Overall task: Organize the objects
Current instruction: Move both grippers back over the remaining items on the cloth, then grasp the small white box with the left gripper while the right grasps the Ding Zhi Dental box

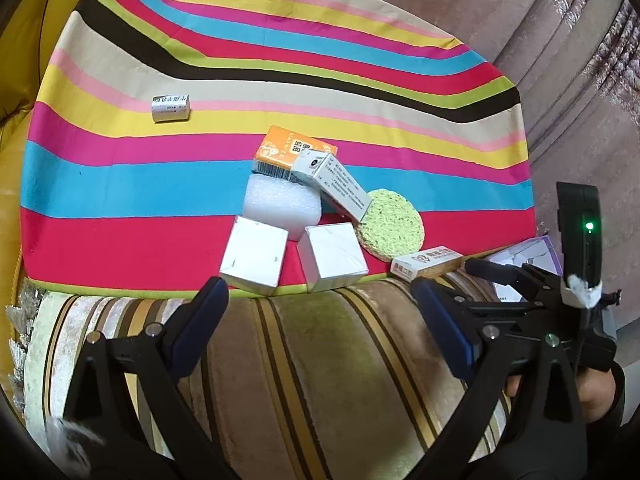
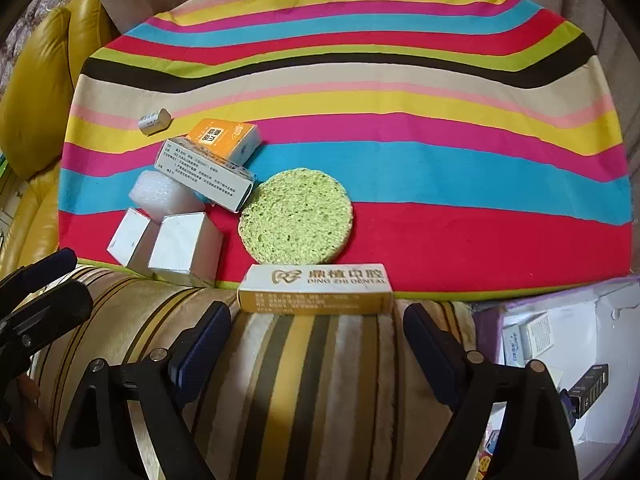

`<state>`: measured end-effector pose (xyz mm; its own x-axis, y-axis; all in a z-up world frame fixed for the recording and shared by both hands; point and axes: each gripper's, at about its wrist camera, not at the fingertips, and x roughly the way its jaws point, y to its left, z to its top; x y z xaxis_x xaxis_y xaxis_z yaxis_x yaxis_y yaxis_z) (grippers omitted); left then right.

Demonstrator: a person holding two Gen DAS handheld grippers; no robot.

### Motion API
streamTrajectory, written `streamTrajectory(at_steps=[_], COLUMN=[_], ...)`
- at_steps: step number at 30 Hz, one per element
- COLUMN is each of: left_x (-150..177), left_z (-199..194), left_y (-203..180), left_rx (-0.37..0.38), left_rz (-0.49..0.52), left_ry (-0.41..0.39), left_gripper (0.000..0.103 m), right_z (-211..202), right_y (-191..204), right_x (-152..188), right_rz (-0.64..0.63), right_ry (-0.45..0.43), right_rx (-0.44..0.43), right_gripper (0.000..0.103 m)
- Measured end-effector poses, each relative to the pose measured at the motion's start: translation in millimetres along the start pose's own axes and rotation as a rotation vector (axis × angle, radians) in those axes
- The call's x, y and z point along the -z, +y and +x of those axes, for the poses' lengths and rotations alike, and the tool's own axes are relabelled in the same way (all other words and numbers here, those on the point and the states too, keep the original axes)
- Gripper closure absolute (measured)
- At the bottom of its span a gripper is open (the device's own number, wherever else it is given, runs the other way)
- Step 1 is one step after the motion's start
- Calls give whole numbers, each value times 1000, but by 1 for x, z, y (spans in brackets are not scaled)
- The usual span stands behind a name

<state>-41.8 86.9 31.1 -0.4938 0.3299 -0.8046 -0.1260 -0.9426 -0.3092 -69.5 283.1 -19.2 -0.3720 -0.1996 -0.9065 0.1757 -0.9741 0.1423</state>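
Left gripper (image 1: 316, 300) fingers wide, empty, over the striped sofa arm (image 1: 320, 360) just short of the striped cloth's (image 1: 280, 80) near edge. Right gripper (image 2: 316, 328) fingers wide, empty, facing the dental box (image 2: 316, 288) lying across that edge. Two white cubes (image 1: 256, 260) at the near edge; foam piece (image 1: 280, 200), orange box (image 1: 292, 152), grey box (image 1: 336, 184) clustered behind; green sponge (image 2: 296, 216) beside them. Small silver packet (image 1: 170, 108) well apart, toward the far left. Purple bin (image 2: 560, 340) off the near right corner.

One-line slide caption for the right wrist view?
Open right gripper poised before dental box at striped cloth's edge, green sponge behind.
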Motion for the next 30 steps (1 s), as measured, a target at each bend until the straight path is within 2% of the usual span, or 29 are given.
streamTrajectory(at_steps=[9,12,14,19,22,26,30], left_x=[-19,-31,-39,-57,-67,-76,-83], left_z=[14,23,29,48,60,70,79], left_y=[2,2,4,10,14,18,17], left_rx=[-31,-1,23,74,121,145,158], left_rz=[48,80,100,150,156,195,232], left_ry=[-2,6,4,17,38,60,81], left_gripper=[6,6,6,6,7,16,17], right_z=[19,23,25,23,16,6,-6], right_y=[0,-1,-4,-6,-8,-13,-20], right_x=[-11,-13,-14,-13,-10,-7,-3], right_rz=[13,13,18,21,31,60,105], right_ry=[31,35,36,20,-12,-51,-105], right_rx=[14,15,18,16,16,22,51], right_gripper=[14,14,20,21,21,21,21])
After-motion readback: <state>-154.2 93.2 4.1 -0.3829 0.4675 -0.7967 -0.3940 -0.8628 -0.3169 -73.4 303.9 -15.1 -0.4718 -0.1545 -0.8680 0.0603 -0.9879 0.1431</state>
